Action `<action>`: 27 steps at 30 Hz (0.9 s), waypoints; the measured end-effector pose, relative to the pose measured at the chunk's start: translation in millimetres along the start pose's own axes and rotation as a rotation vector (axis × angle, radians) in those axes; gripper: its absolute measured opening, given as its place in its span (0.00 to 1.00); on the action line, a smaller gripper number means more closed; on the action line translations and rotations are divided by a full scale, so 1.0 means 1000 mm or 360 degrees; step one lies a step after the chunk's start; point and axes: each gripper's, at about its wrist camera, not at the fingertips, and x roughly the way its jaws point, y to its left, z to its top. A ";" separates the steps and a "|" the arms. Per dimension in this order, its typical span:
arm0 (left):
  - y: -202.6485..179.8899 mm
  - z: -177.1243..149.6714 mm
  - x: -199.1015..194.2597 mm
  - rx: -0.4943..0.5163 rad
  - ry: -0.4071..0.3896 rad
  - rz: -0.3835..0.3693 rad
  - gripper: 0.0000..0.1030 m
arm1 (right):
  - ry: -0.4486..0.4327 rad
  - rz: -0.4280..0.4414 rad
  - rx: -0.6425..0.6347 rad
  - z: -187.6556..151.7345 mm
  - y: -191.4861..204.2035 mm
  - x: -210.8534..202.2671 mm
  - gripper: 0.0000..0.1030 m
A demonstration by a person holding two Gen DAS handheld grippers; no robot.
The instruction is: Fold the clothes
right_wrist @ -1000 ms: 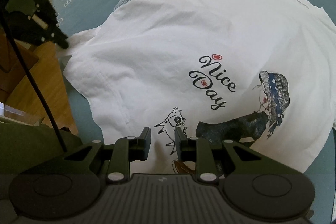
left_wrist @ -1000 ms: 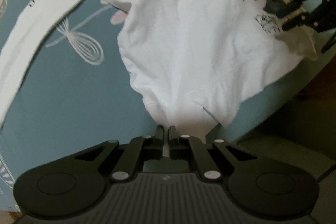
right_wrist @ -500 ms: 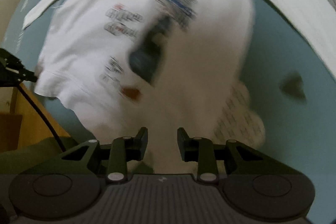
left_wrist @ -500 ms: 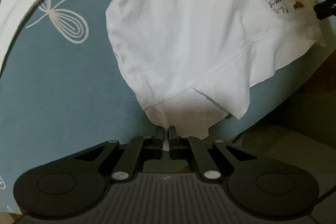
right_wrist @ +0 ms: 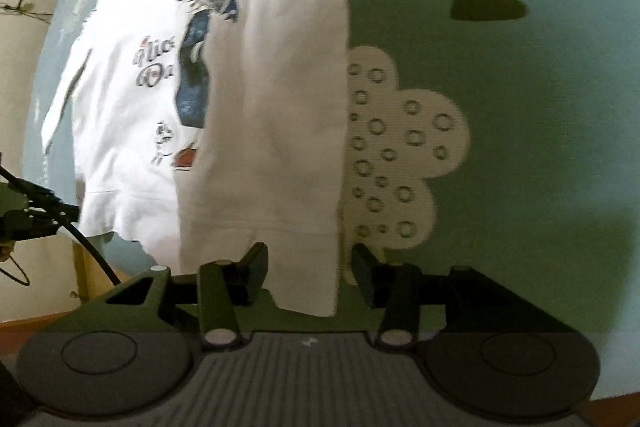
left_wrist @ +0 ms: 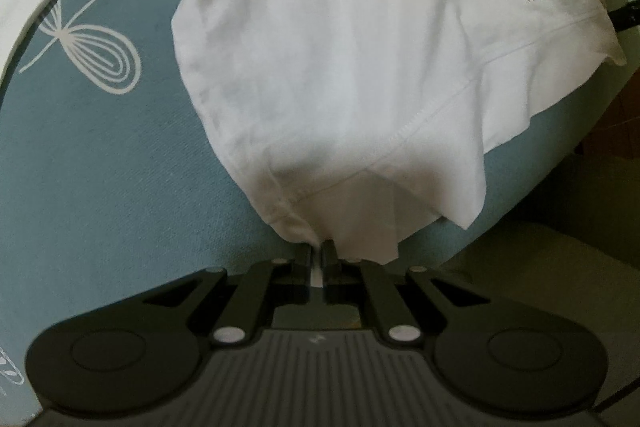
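Teal patterned cover point(left_wrist: 100, 167) with whisk, heart and cloud motifs; beyond its edge, possibly wooden floor point(right_wrist: 36, 319).

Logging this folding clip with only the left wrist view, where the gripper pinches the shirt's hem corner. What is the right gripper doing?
Observer: The right gripper has its jaws apart and opening. The white shirt has its hem edge between them, not pinched.
Operator: Is that side folded?
Observer: Yes, a flap is folded over and covers part of the printed figure.
Operator: What lies beside the shirt there?
Observer: A white cloud print on the teal sheet, partly hidden under the shirt's edge.
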 end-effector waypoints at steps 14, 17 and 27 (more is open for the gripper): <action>-0.005 -0.003 -0.021 0.0138 0.0044 0.0005 0.03 | 0.0290 -0.0289 -0.0409 0.020 0.019 -0.017 0.06; 0.000 0.001 -0.017 0.0089 0.0100 0.0026 0.03 | 0.0402 -0.0424 -0.0535 0.020 0.023 -0.005 0.07; 0.062 -0.006 -0.085 -0.0486 -0.0258 -0.0086 0.16 | 0.0077 -0.0397 -0.0546 0.042 0.048 -0.044 0.33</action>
